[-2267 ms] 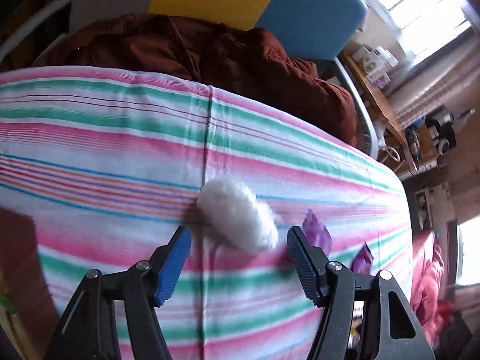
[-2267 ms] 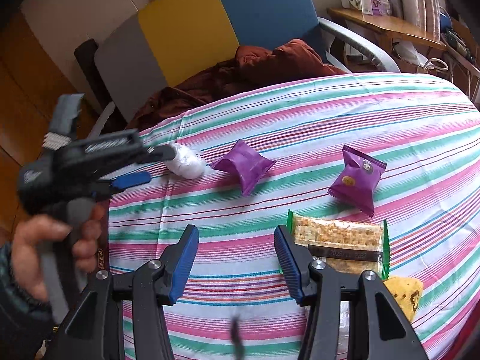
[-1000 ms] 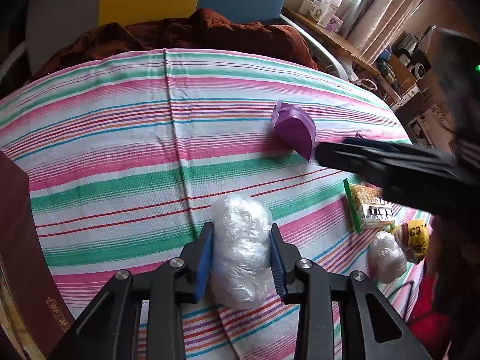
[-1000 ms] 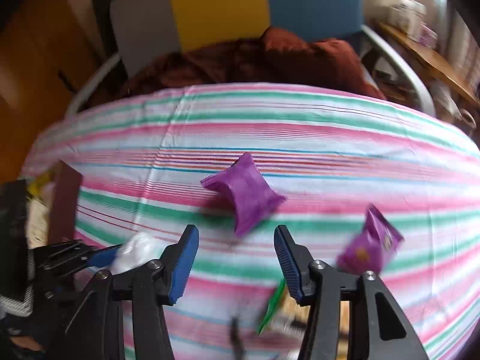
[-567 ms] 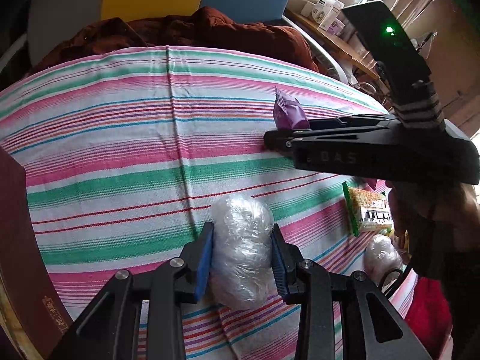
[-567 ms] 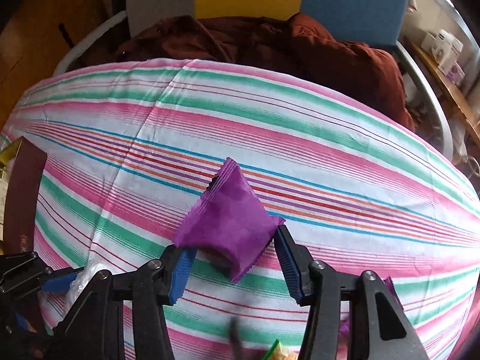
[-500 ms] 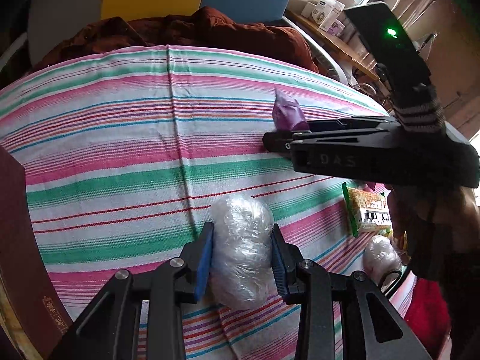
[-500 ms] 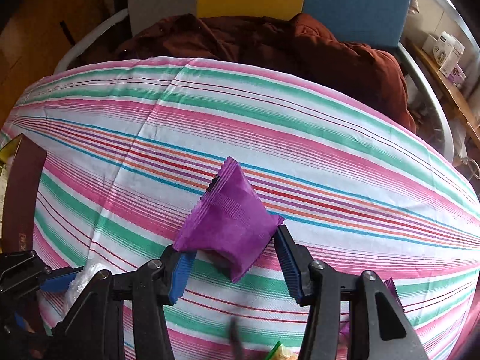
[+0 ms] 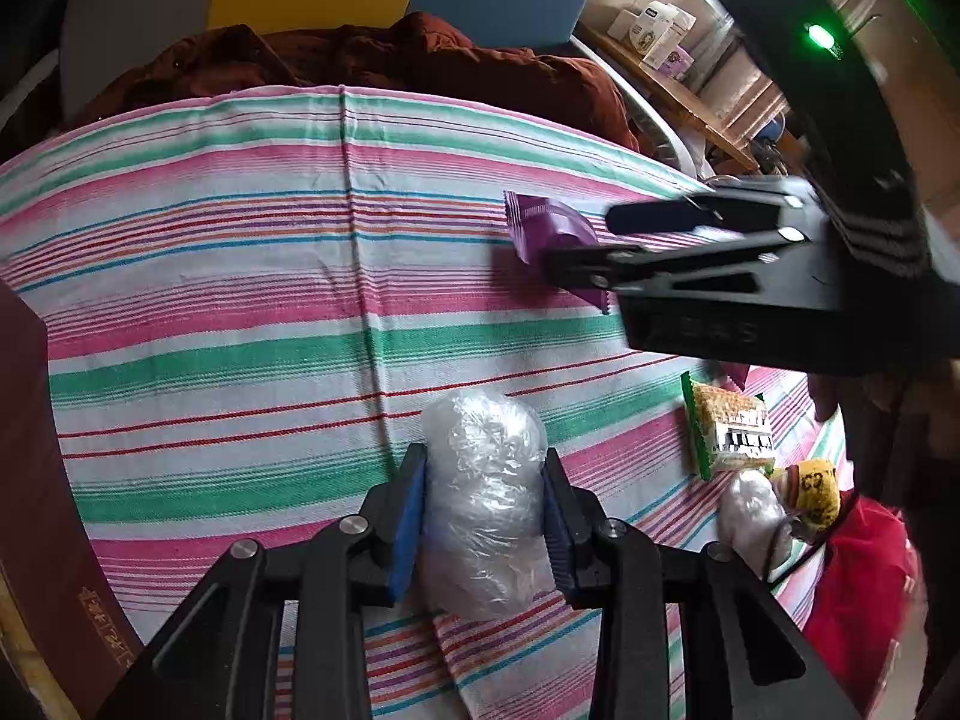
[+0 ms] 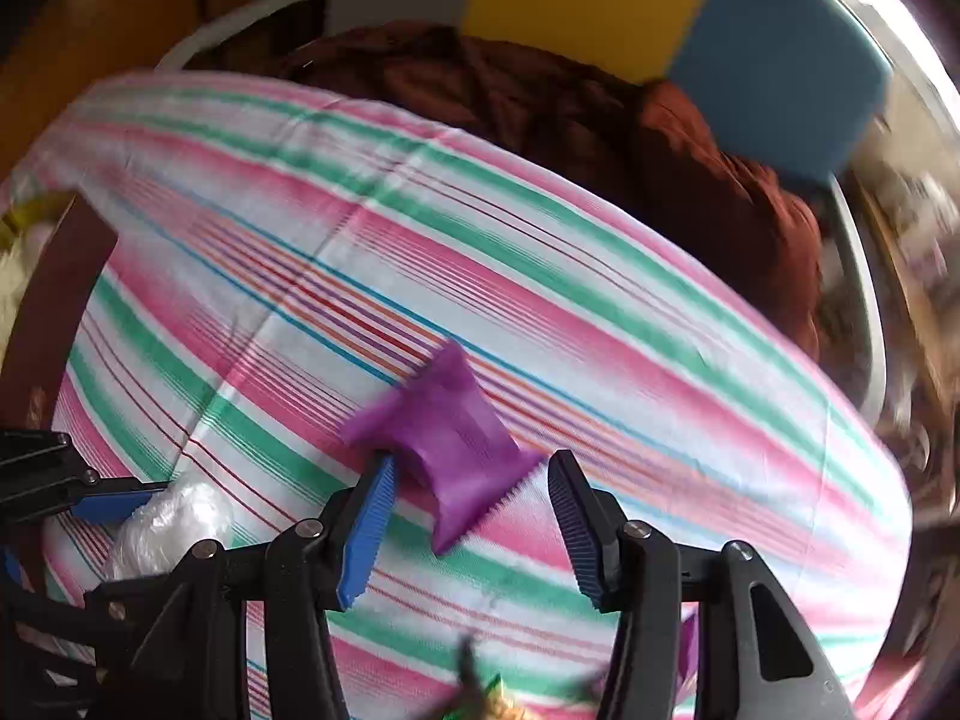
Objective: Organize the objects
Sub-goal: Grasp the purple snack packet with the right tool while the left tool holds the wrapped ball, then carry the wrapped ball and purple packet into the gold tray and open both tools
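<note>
The right gripper (image 10: 471, 525) is now spread wide around the purple packet (image 10: 447, 450), which was nearly pinched half a second ago; the grasp is judged not yet made. The clear, crinkled plastic bundle (image 9: 483, 498), soft and rounded, is kept pinched by the left gripper (image 9: 483, 519) at lower centre, over the striped woven cloth (image 9: 240, 312).

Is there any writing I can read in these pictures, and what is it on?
"C2", roughly: black letters on the yellow packet.
Raised letters on the right gripper's black body: too blurred.
Gold characters on the dark red box: too small.
Cracker packet label: unreadable.
Shelf boxes: unreadable.
</note>
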`<state>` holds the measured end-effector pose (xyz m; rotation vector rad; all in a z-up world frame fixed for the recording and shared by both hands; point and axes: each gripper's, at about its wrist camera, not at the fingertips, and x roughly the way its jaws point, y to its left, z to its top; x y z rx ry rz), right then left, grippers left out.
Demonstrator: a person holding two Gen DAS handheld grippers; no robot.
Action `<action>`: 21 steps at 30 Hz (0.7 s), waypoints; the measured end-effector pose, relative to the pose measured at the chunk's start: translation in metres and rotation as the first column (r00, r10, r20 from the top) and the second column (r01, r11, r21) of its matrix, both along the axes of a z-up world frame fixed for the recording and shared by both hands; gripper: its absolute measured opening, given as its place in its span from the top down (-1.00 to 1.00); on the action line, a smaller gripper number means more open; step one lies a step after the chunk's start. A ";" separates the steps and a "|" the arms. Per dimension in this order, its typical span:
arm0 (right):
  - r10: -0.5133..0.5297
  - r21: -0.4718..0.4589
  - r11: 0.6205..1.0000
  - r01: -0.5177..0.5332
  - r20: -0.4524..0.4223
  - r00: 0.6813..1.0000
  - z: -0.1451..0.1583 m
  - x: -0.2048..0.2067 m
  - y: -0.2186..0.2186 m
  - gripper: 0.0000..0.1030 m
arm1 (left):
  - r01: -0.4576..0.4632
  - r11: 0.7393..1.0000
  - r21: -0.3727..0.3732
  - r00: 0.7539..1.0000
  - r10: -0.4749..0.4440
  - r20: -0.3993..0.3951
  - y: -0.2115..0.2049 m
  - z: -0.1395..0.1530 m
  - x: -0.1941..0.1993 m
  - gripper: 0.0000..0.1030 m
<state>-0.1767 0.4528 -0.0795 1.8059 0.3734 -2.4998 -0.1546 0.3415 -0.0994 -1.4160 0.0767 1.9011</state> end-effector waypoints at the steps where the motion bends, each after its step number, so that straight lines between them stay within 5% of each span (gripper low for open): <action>1: 0.015 0.014 1.000 -0.015 0.007 1.000 -0.002 -0.005 -0.002 -0.02 | -0.001 1.000 -0.001 1.000 0.001 0.000 0.000 0.000 0.000 0.28; 3: 0.016 -0.019 1.000 -0.015 0.043 0.999 -0.011 -0.012 -0.001 0.08 | -0.002 1.000 0.000 1.000 0.002 -0.001 -0.001 0.000 0.001 0.28; 4: -0.007 -0.044 0.999 0.010 0.068 0.998 -0.016 -0.013 0.002 0.30 | -0.003 1.000 0.001 1.000 0.003 0.000 -0.001 0.000 0.001 0.28; 11: -0.158 -0.212 0.961 0.176 0.098 0.982 -0.018 0.018 0.017 0.32 | -0.004 1.000 -0.002 1.000 0.004 -0.015 0.006 -0.002 0.002 0.28; 21: -0.367 -0.274 0.879 0.389 0.129 0.921 -0.018 0.099 0.004 0.31 | 0.024 0.999 -0.043 0.995 -0.028 -0.094 0.014 0.000 0.009 0.34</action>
